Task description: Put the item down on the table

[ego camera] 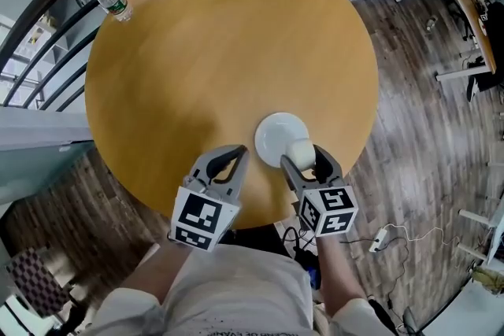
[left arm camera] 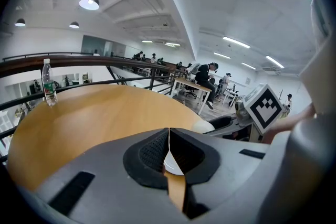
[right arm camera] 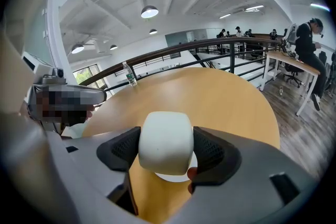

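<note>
Fingers [right arm camera: 215, 152] of right gripper [right arm camera: 165, 150] pinch one white rounded item [right arm camera: 165, 141] over one plate [ego camera: 274, 134]; left gripper [left arm camera: 169, 149] fingers pressed together; one bottle [ego camera: 110, 0], label illegible.

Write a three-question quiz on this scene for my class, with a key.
1. True or false: the left gripper is shut and empty.
2. The right gripper holds: A) a spoon B) a white item C) a cloth.
3. Fill in: on the table, just ahead of the right gripper, lies a white ____.

Key: 1 true; 2 B; 3 plate.
</note>
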### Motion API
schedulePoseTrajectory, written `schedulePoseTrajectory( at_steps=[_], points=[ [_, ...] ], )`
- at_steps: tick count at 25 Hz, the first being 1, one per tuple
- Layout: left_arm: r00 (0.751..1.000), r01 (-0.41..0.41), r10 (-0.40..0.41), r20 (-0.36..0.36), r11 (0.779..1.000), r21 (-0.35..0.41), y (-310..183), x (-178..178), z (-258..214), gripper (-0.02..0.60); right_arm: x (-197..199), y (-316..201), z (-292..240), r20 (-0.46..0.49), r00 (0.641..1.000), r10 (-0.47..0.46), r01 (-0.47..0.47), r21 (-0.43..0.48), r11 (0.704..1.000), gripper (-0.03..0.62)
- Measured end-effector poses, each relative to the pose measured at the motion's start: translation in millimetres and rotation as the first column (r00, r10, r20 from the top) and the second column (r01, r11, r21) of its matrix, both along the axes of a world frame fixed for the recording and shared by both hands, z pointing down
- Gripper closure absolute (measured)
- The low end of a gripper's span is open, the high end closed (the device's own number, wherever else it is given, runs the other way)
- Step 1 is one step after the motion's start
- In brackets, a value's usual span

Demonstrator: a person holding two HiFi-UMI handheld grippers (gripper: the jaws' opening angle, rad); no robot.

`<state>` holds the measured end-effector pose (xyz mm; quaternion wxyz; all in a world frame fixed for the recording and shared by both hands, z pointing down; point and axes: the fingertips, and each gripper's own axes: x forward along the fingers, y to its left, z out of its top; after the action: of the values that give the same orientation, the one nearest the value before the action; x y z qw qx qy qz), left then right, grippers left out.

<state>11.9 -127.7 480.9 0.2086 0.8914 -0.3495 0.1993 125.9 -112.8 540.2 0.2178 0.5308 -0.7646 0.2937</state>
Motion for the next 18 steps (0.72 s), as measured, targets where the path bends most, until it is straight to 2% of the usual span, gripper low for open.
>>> schedulePoseTrajectory(
  at_steps=[10, 18],
  points=[
    [1.000, 0.011, -0.011, 0.003, 1.000, -0.029, -6.5, -4.3, 13.9, 0.557, 0.3, -16.3, 37.0, -0.045, 0.999, -0.003, 0.000, -0.056, 0.998, 0.279],
    [1.000, 0.015, -0.014, 0.001, 0.998, -0.054, -5.6, -4.4, 26.3, 0.557, -2.0, -20.1, 62.7, -0.093, 0.994, -0.050, 0.040, -0.103, 0.994, 0.278]
  ],
)
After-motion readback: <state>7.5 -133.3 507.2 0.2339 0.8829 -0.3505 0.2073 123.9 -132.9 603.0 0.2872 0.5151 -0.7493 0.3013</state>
